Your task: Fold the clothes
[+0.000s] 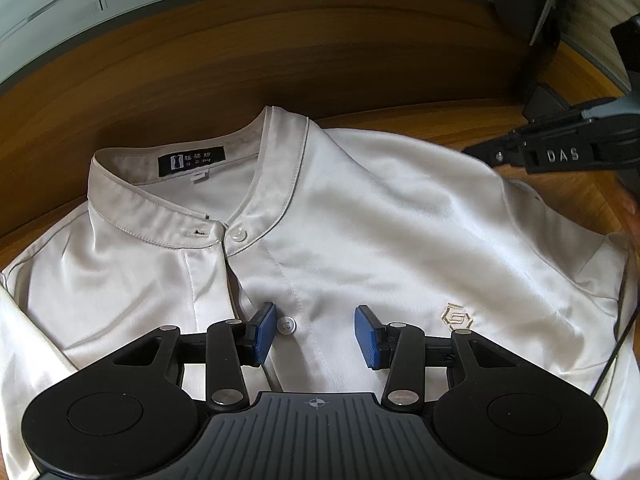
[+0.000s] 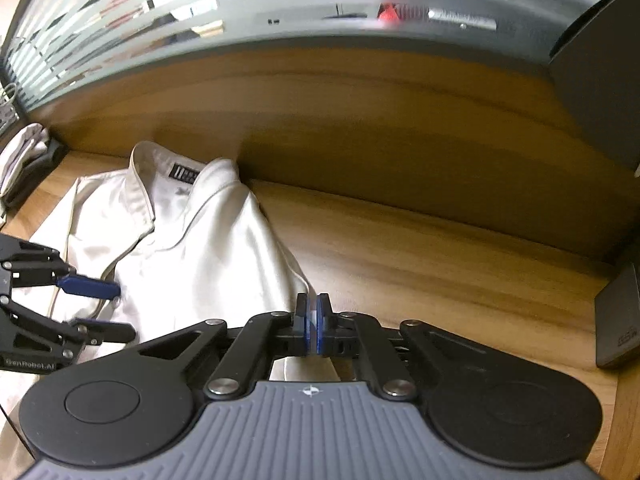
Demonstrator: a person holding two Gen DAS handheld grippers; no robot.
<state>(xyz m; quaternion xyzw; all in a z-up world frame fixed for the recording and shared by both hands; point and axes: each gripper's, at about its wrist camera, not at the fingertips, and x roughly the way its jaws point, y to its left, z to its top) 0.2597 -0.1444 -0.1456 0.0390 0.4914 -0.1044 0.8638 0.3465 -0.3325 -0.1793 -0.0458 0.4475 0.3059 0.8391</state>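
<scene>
Shirt beside hand-held gripper marked "DAS"

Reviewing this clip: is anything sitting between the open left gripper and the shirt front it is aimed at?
Nothing visible does. The left gripper hovers with its jaws apart directly over the shirt, framing a button on the placket. The right gripper is off at the shirt's side edge, pads together on a fold of fabric, clear of that path.

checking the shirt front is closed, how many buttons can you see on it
2. One button sits at the collar base, fastened. The other button is lower on the placket of the shirt, between the left gripper's open pads. More may be hidden under the gripper.
</scene>
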